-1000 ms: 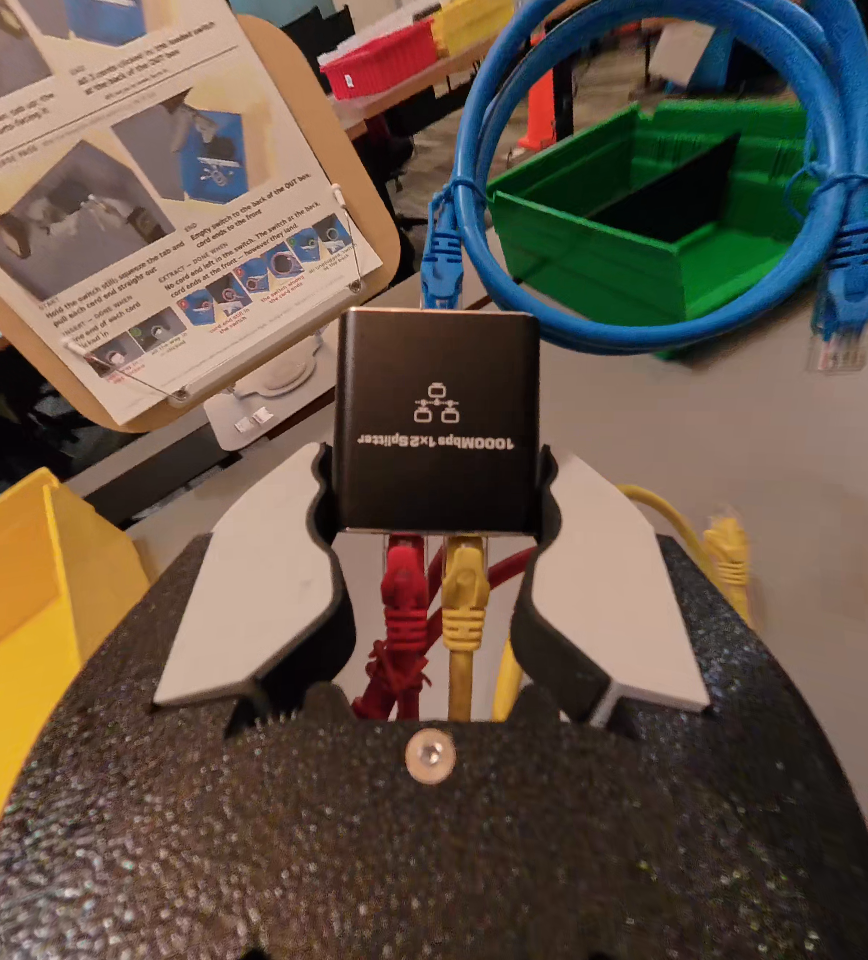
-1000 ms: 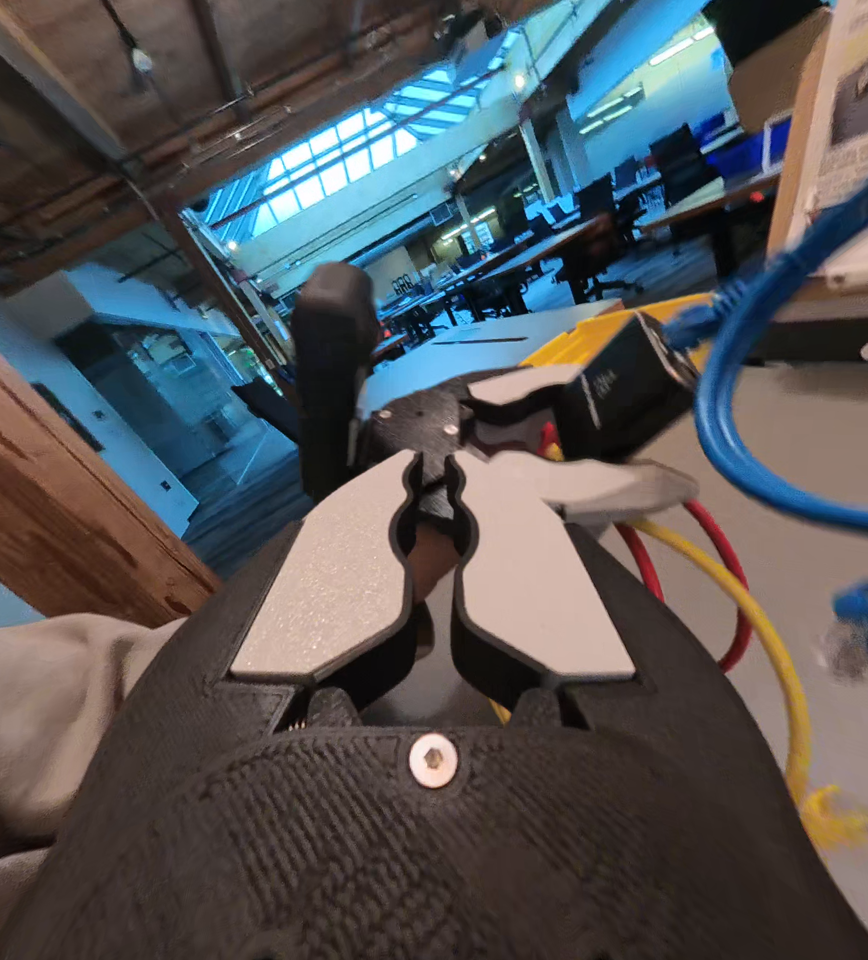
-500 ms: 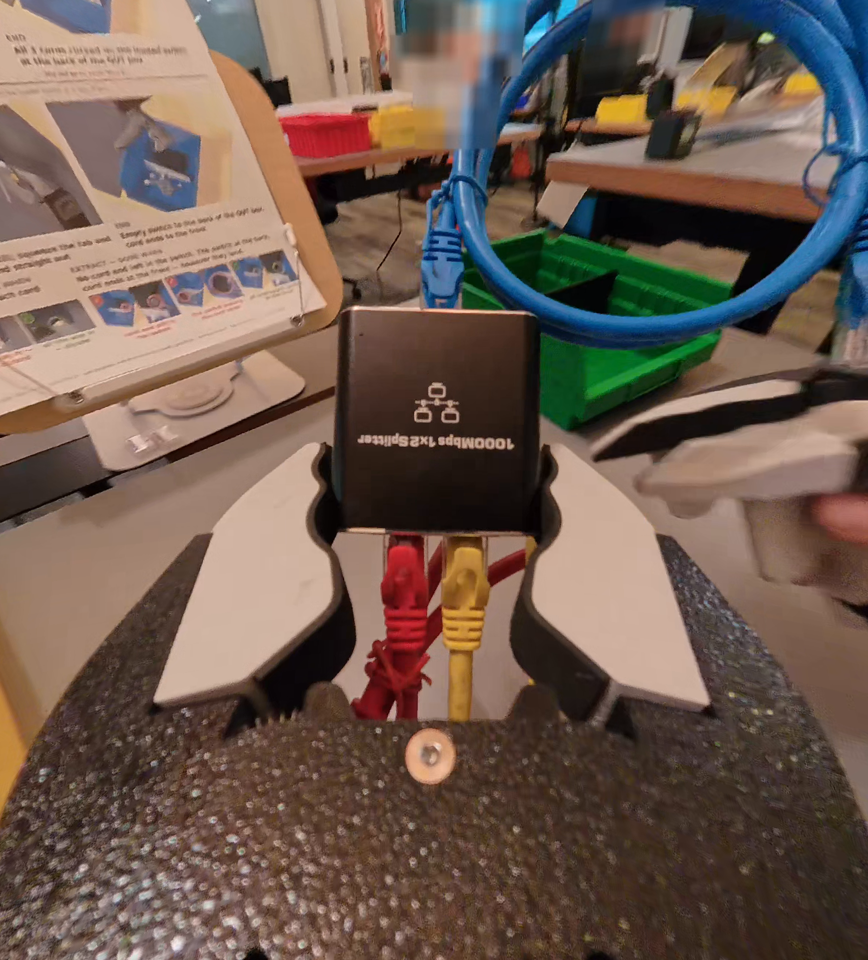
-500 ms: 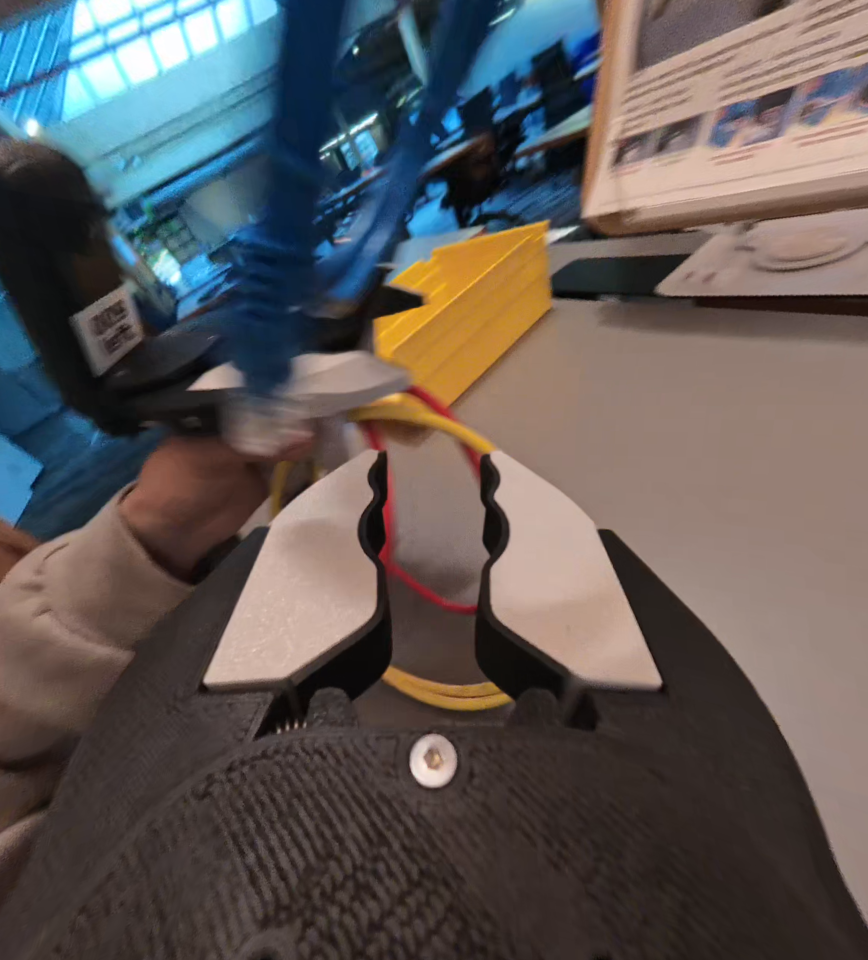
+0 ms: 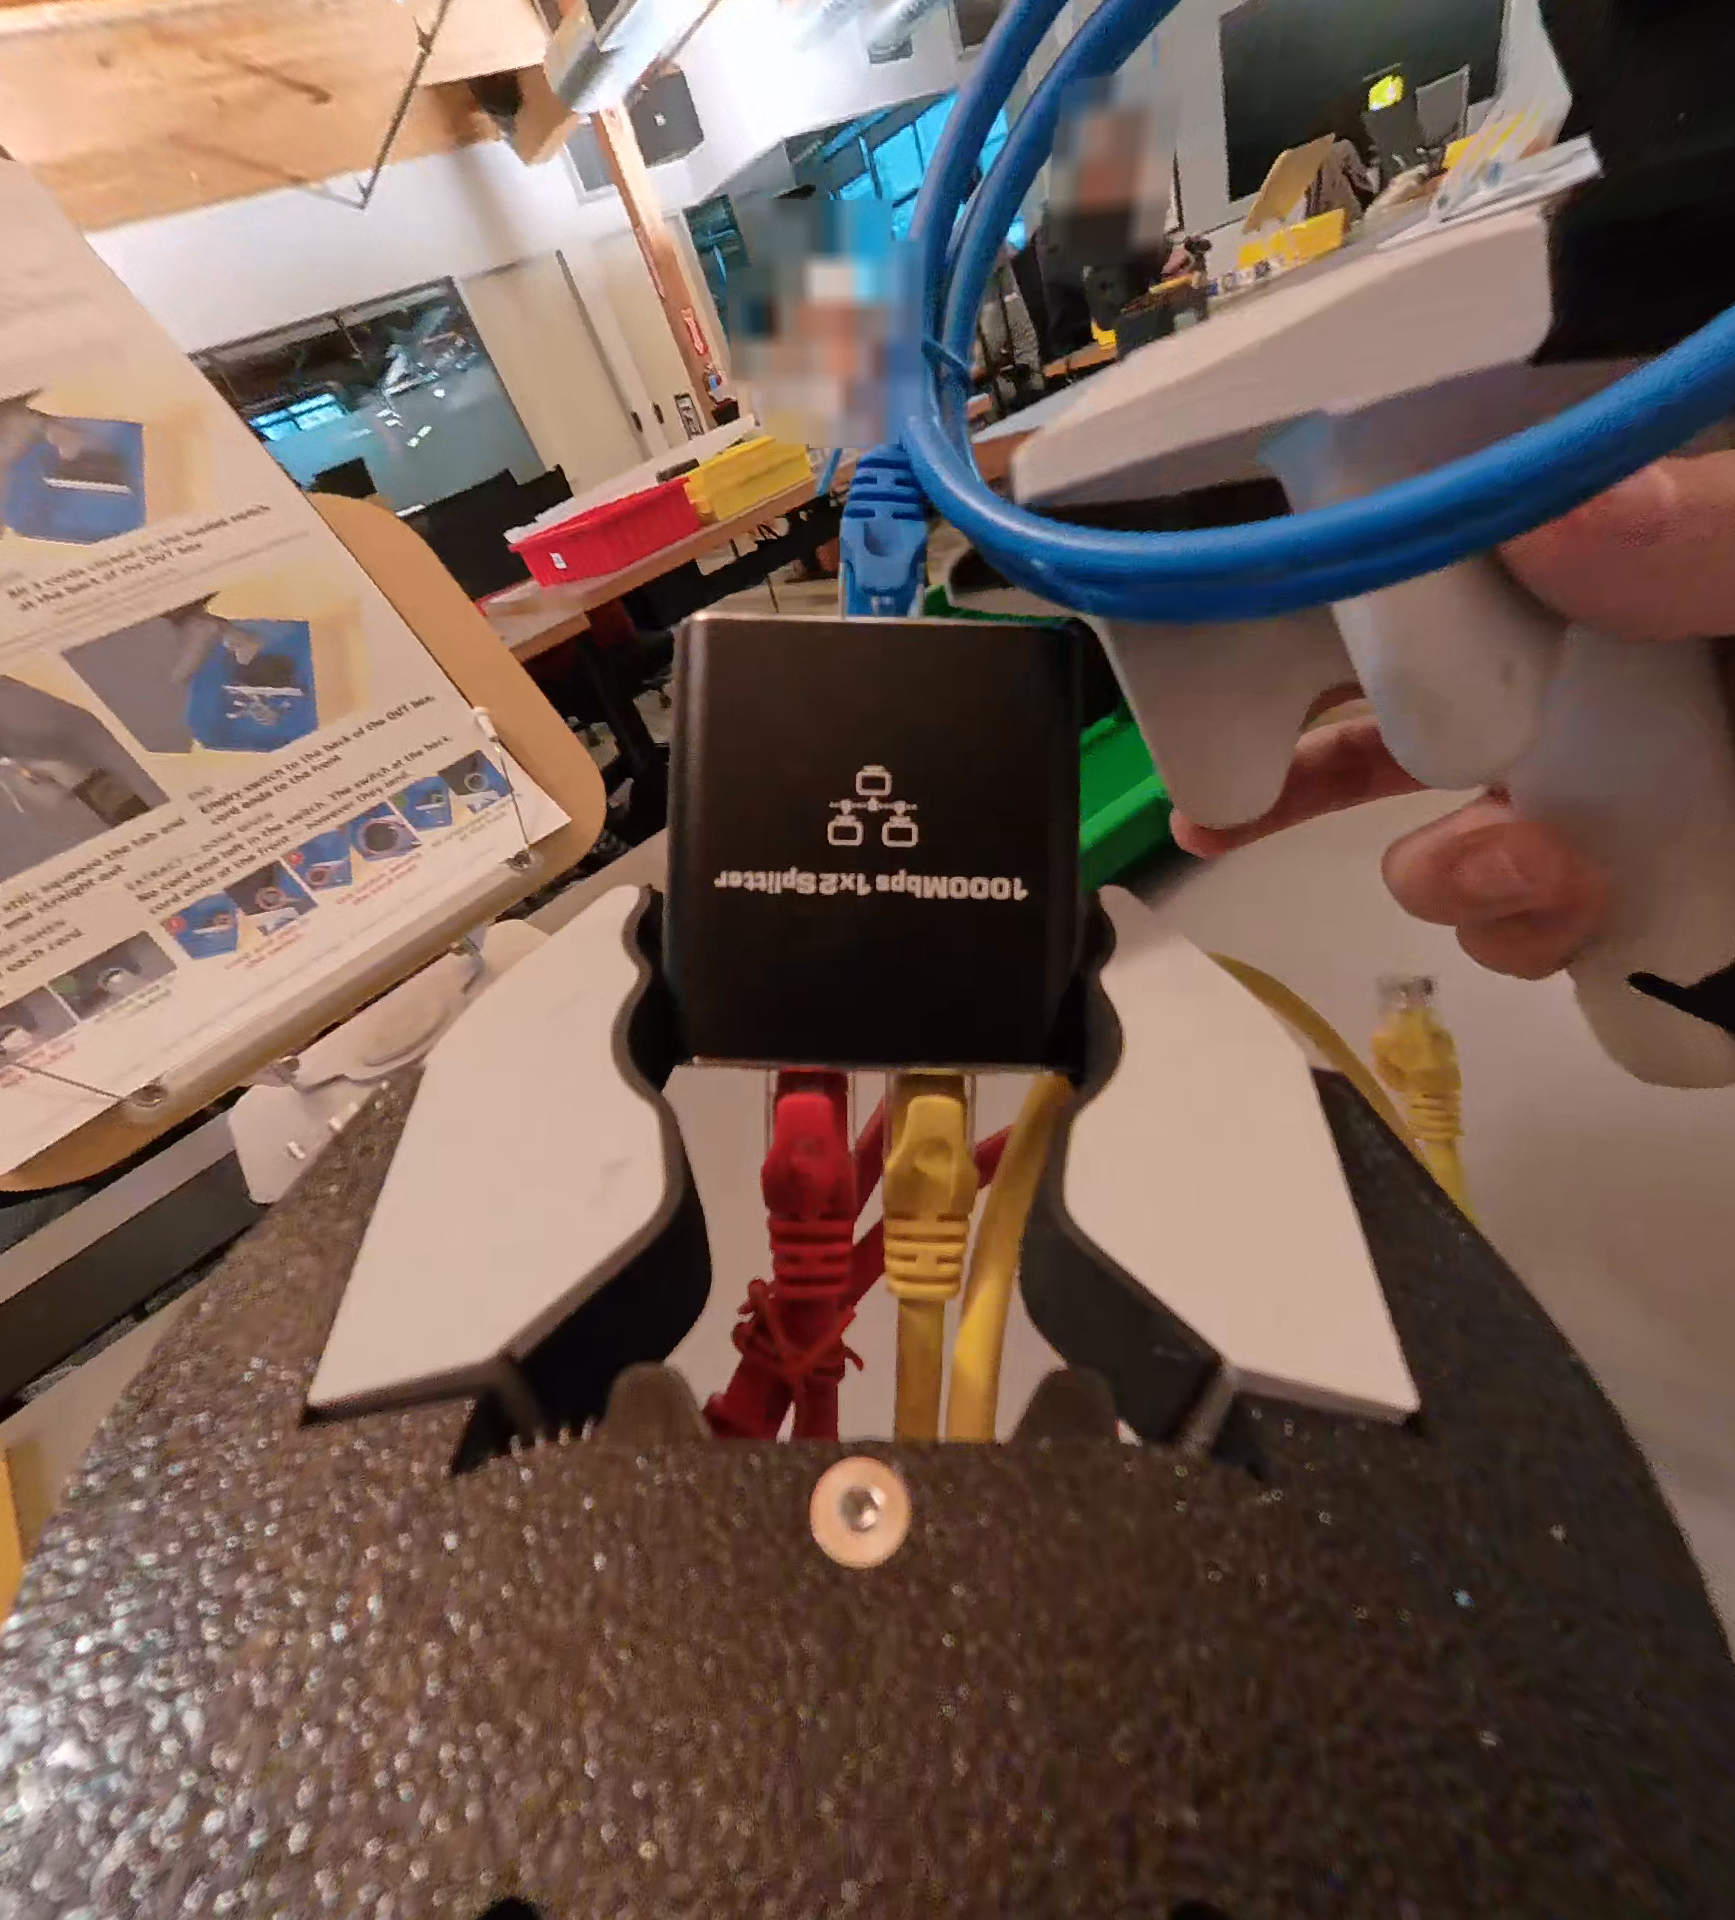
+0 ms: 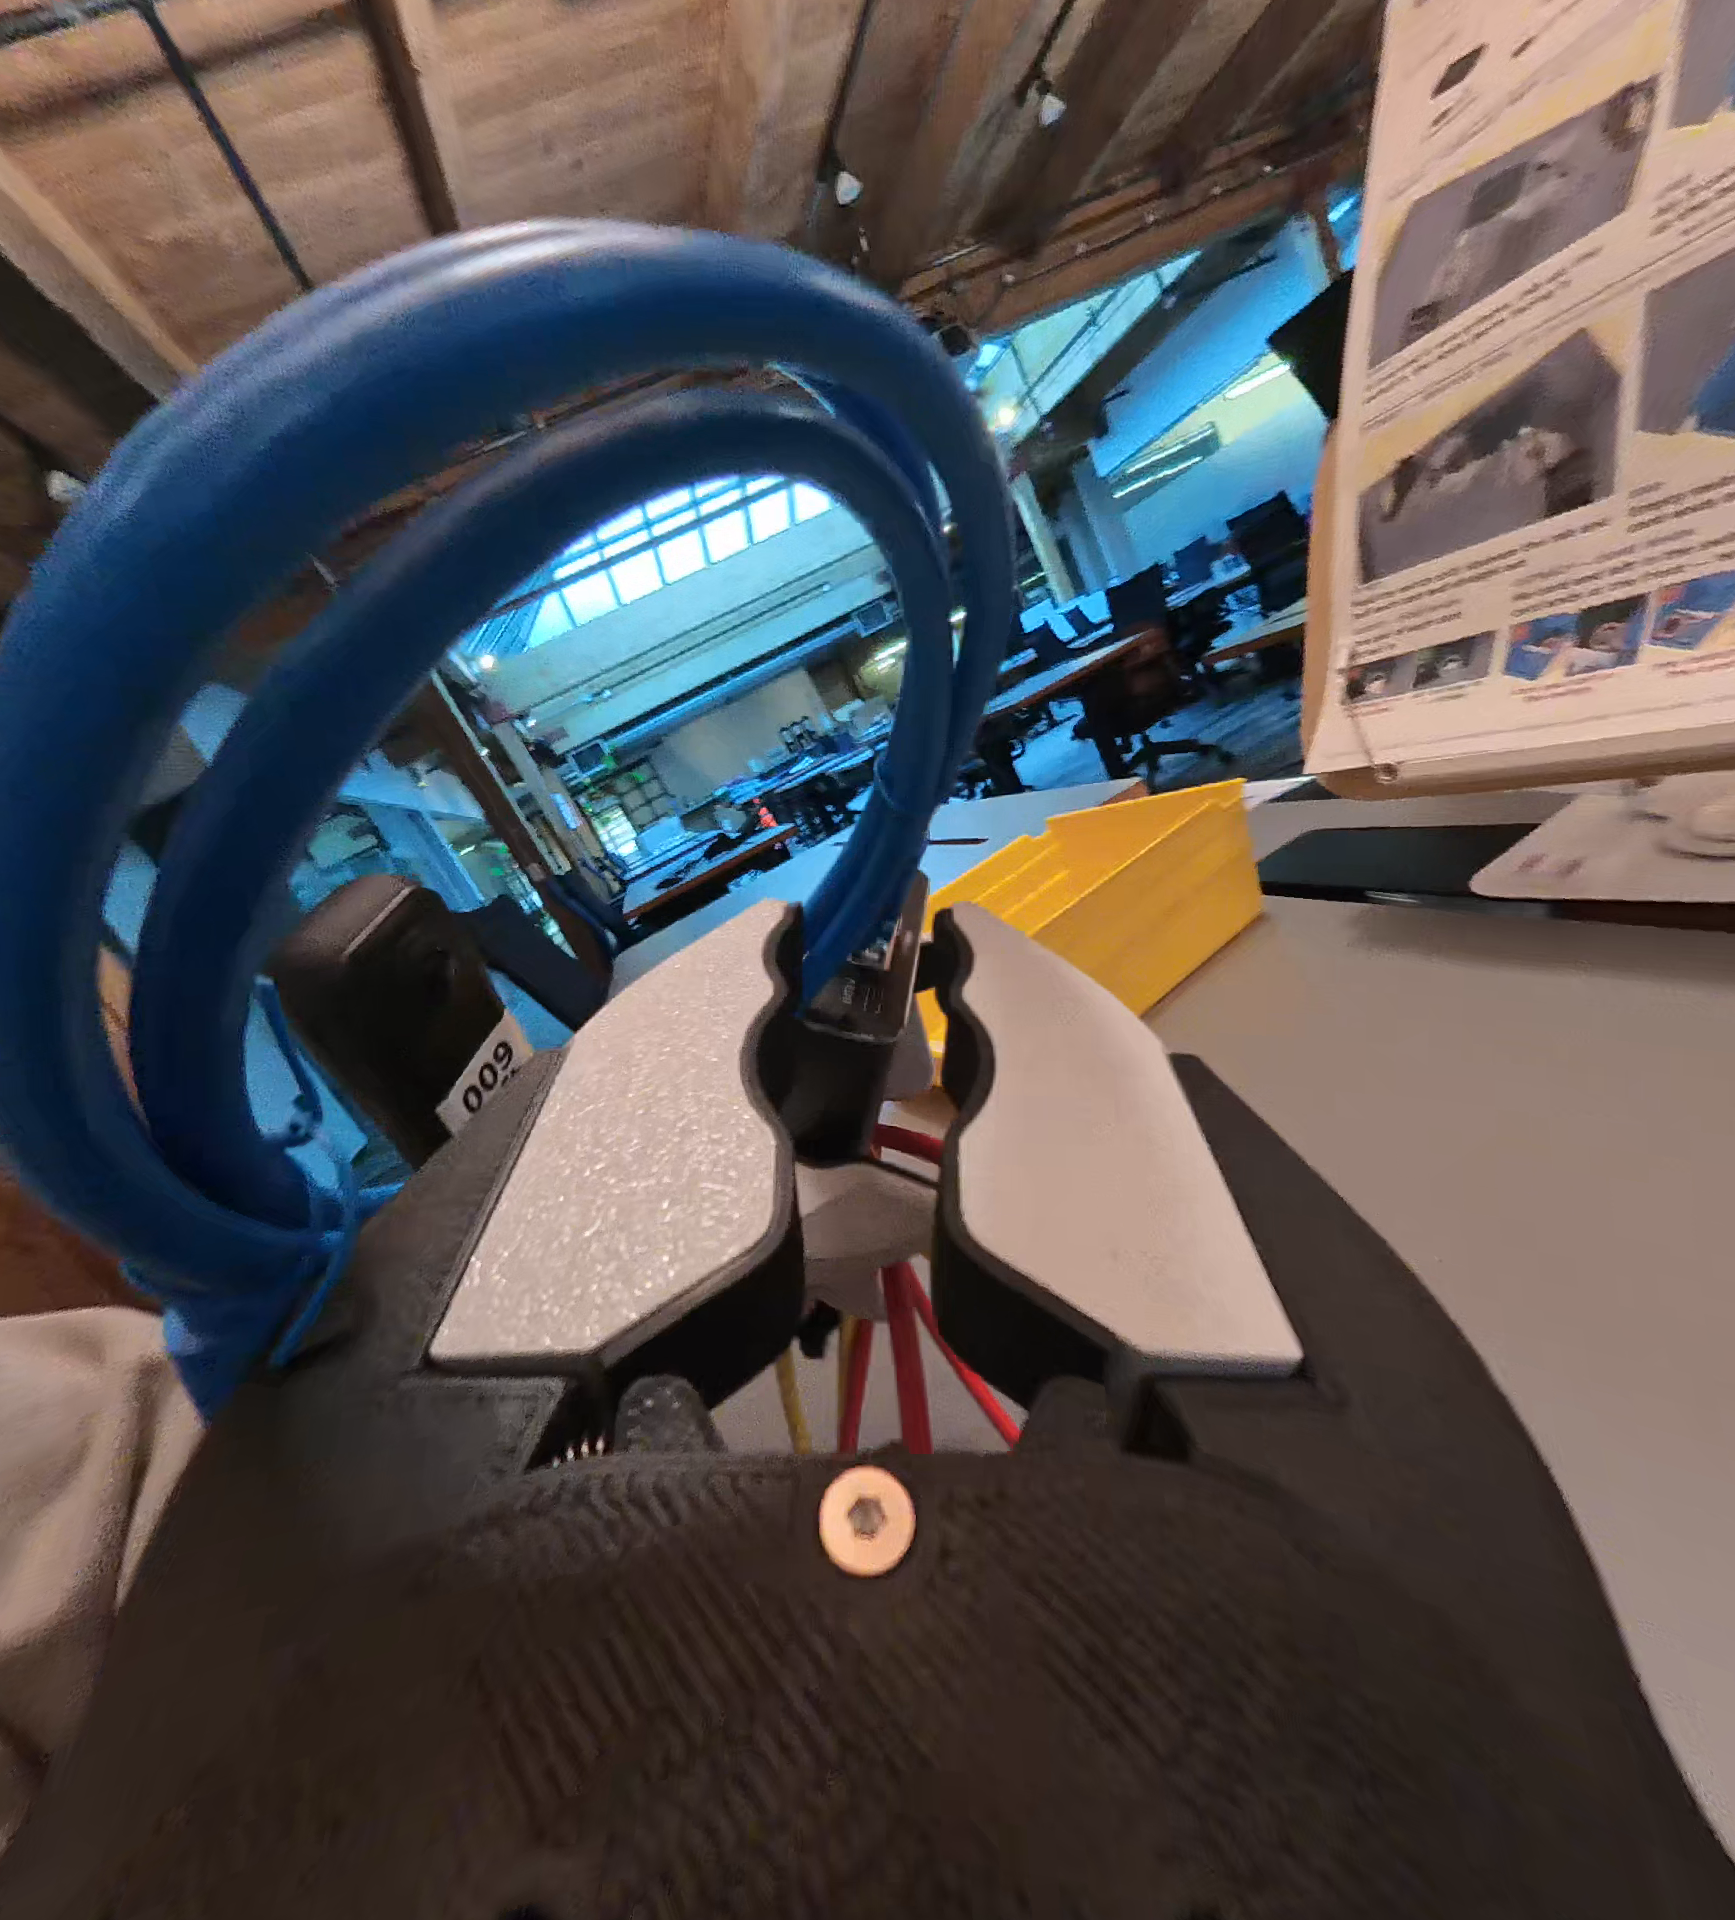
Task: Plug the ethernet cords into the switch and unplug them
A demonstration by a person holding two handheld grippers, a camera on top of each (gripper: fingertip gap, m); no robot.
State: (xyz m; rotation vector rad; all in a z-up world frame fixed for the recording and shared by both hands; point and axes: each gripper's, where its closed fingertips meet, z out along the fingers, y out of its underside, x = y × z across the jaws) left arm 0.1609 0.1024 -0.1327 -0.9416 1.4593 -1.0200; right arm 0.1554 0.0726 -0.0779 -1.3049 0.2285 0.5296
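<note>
Switch: the black switch (image 5: 873, 842) is held off the grey table (image 6: 1528, 1143), pinched by its two sides between the fingers of the left gripper (image 5: 873, 997)
Left gripper state: its tongs are pressed against the switch body, near the end that carries the two ports
Plugged cords: a red cord (image 5: 809, 1195) and a yellow cord (image 5: 930, 1195) are seated side by side in the near face; a blue plug (image 5: 878, 551) is seated in the far face
Blue cord: its tied coil (image 6: 343, 644) arches up and over the right gripper, and in the left wrist view it is draped across that tool's body
Loose end: the yellow cord's free plug (image 5: 1414, 1049) lies on the table, apart from the switch
Right gripper: the right gripper (image 6: 868, 987) is brought up to the switch's far end, its tongs spread on either side of the blue plug, not yet closed on it
Step in hand: all three ports look filled, so the unplugging stage is judged to be starting, with the blue cord first
Next move: the tongs are to be closed on the blue plug so that its latch tab is squeezed, then it is to be drawn straight out while the switch is kept steady
Other things: an instruction sheet (image 5: 167, 675) on a stand and a yellow bin (image 6: 1102, 883) are seen behind
</note>
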